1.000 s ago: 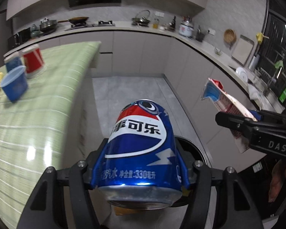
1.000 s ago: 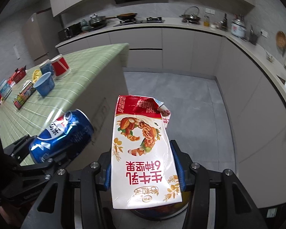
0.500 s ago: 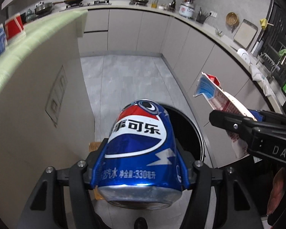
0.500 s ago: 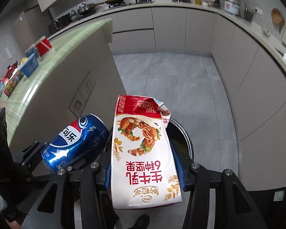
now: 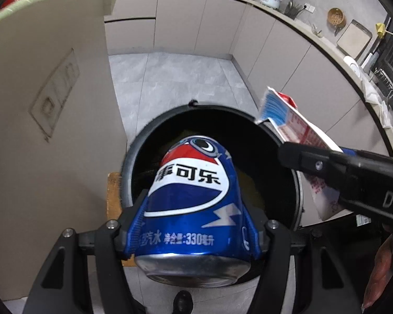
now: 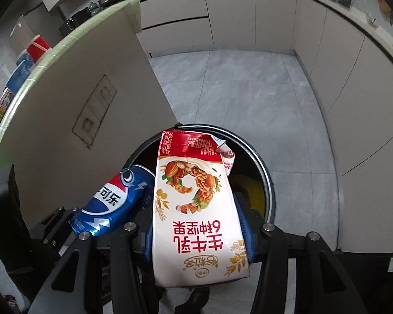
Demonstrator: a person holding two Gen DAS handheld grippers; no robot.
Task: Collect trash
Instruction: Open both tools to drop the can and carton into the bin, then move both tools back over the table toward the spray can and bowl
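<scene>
My left gripper [image 5: 194, 225] is shut on a dented blue Pepsi can [image 5: 194, 198] and holds it over the open mouth of a round black trash bin [image 5: 136, 151] on the floor. The can also shows in the right wrist view [image 6: 112, 201]. My right gripper [image 6: 196, 225] is shut on a white and red milk carton [image 6: 196, 209], also above the bin [image 6: 262, 164]. The carton shows at the right of the left wrist view [image 5: 296, 128], beside the can. Something yellow lies inside the bin [image 6: 251, 193].
A beige island side panel [image 5: 44, 120] stands close on the left of the bin, with cups on its green top [image 6: 36, 49]. Grey cabinets [image 6: 353, 104] run along the back and right. Grey tiled floor [image 5: 175, 81] lies beyond the bin.
Both grippers have dropped from table height down towards the floor. The bin has come into full view under the can and the carton. Both grips are unchanged.
</scene>
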